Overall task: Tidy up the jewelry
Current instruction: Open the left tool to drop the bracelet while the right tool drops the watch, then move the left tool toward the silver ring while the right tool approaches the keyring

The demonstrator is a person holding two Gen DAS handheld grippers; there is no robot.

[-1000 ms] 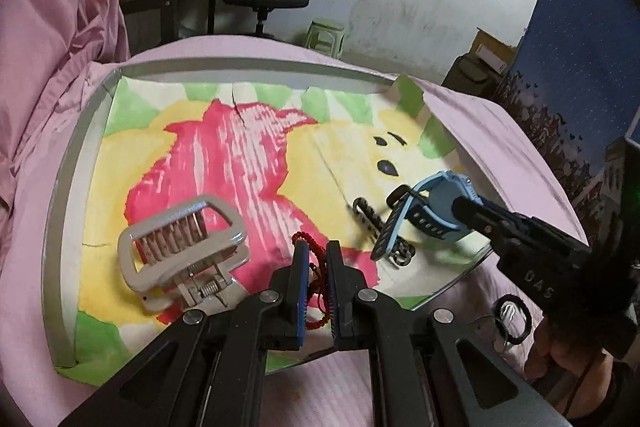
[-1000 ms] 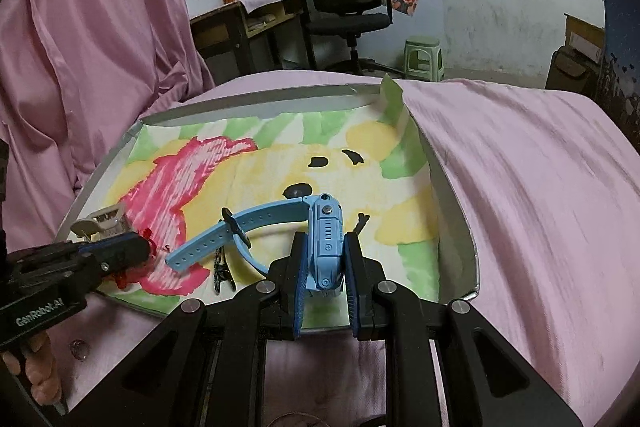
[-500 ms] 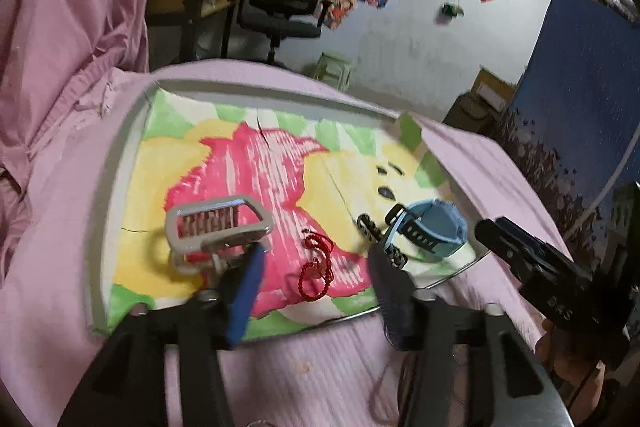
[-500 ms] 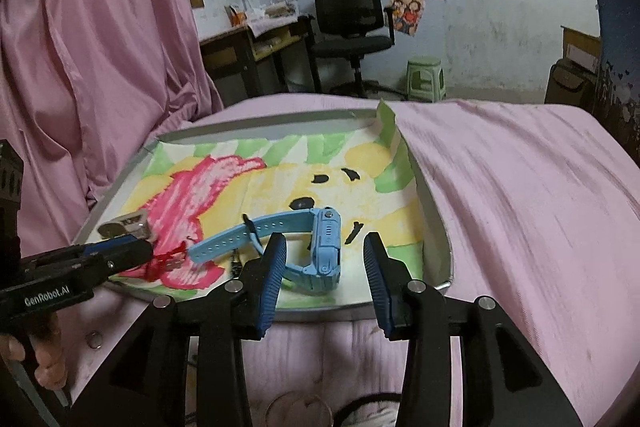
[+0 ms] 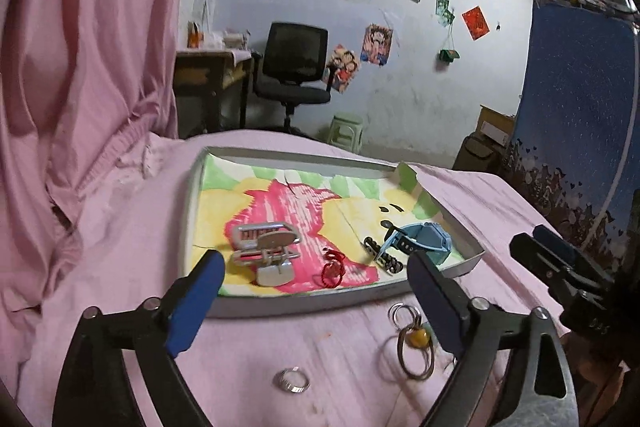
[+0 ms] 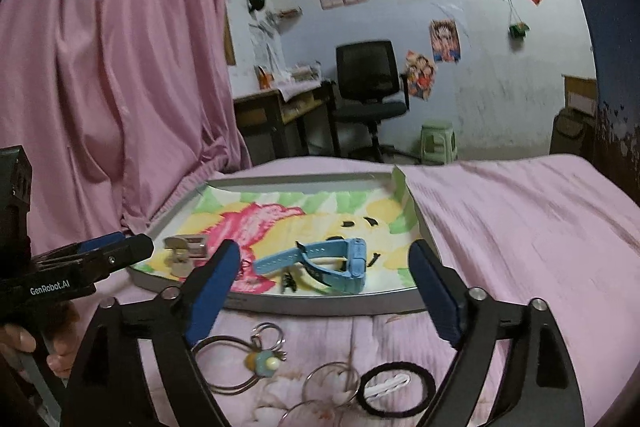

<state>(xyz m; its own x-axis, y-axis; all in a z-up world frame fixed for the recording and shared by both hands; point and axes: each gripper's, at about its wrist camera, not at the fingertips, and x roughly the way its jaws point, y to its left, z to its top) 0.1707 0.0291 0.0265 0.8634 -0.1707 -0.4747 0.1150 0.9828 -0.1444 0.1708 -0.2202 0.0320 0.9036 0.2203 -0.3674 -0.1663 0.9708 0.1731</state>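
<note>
Sitting in the shallow grey tray [image 6: 320, 305] with its painted liner: a light-blue plastic watch [image 6: 336, 263], a red beaded bracelet [image 5: 333, 267] and a silver metal clasp [image 5: 266, 253]. Both the left gripper [image 5: 316, 283] and right gripper [image 6: 322, 285] are opening up wide, nothing between them. Looks like a between-items step; next I'd grab the loose silver ring [image 5: 291, 379] or the key rings [image 6: 240, 355] off the pink sheet.

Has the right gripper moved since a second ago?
Yes. The right gripper has pulled back off the blue watch toward the tray's near rim, fingers opening, nothing between them.
</note>
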